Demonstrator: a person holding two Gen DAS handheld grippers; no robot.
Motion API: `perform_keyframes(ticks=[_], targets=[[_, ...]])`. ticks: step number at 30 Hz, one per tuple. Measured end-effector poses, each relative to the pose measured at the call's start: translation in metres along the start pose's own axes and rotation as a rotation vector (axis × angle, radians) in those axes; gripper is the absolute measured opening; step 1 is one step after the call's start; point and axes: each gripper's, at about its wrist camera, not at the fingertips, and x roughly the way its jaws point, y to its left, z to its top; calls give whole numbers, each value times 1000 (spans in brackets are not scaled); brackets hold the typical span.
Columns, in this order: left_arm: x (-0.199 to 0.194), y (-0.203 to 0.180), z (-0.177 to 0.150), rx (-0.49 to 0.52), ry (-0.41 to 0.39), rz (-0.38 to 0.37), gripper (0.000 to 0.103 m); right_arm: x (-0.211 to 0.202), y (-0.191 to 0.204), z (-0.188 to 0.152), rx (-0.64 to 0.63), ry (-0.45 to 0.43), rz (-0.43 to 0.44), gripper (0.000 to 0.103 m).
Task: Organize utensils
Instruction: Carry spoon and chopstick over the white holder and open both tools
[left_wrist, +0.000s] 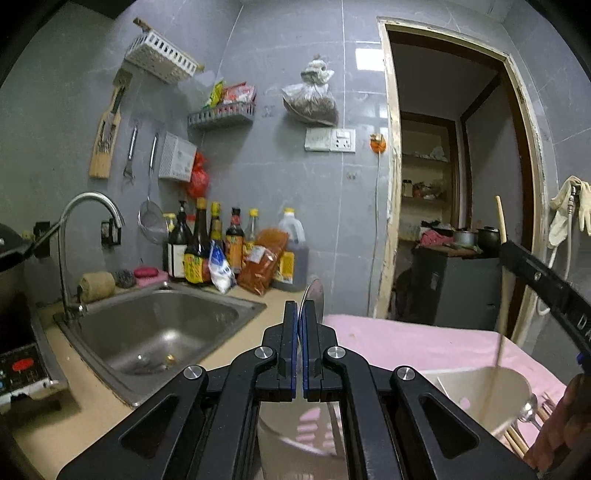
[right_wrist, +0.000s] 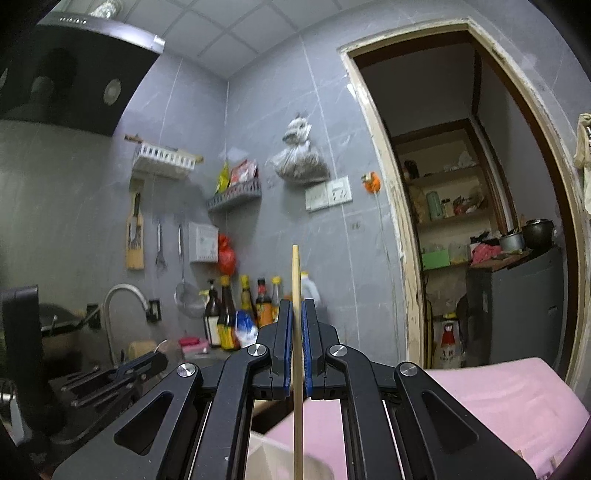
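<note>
**Spoon and stick held over the holder**

Black fingers of our left gripper (left_wrist: 298, 310) sit closest to us, pressed together on a thin metal spoon (left_wrist: 313, 295). Its round end pokes up just past the fingertips. Below the gripper we see a white holder (left_wrist: 476, 387) standing on a pink cloth (left_wrist: 406, 343). More spoons and chopsticks (left_wrist: 532, 410) lie just beside the holder, near the right edge of the cloth.

Our right gripper (right_wrist: 296, 314) is squeezed shut on a long wooden chopstick (right_wrist: 296, 280). The chopstick stands almost straight up between the fingers. Its top sticks up above them, and its bottom end reaches down toward the holder's open top. From the left camera the same chopstick (left_wrist: 500, 295) is a pale line running down to the holder, with the right gripper's black arm crossing it.

Left of the cloth, the counter (left_wrist: 81, 417) holds a steel sink (left_wrist: 155, 328) with a bent tap (left_wrist: 88, 206). Sauce bottles (left_wrist: 221, 251) stand in a row at the counter's back edge, against the grey wall. An open doorway (left_wrist: 454, 184) is on the right.
</note>
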Motion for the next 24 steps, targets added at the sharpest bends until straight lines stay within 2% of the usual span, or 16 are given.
perform_keyframes(ticks=[4,9,13,16,17,22,23,24], targets=[[-4,-1,-2,-20,44,-48,1,-4,0,-5,-2,45,2,3],[-7,3,0,-82,120,-158,6,-11,-6,-8,18,98,10,5],[-19,-1,7,-95,125,-198,10,-21,-8,-3,13,118,16,8],[-30,-7,16,-95,109,-228,29,-30,-12,2,13,115,6,17],[-34,-8,19,-101,101,-239,37,-34,-14,4,15,112,3,24],[-51,-26,33,-80,74,-262,45,-54,-26,15,-1,109,-40,25],[-53,-29,34,-76,72,-267,50,-59,-29,18,-4,110,-51,26],[-55,-34,35,-72,67,-272,55,-63,-32,19,-7,110,-60,33]])
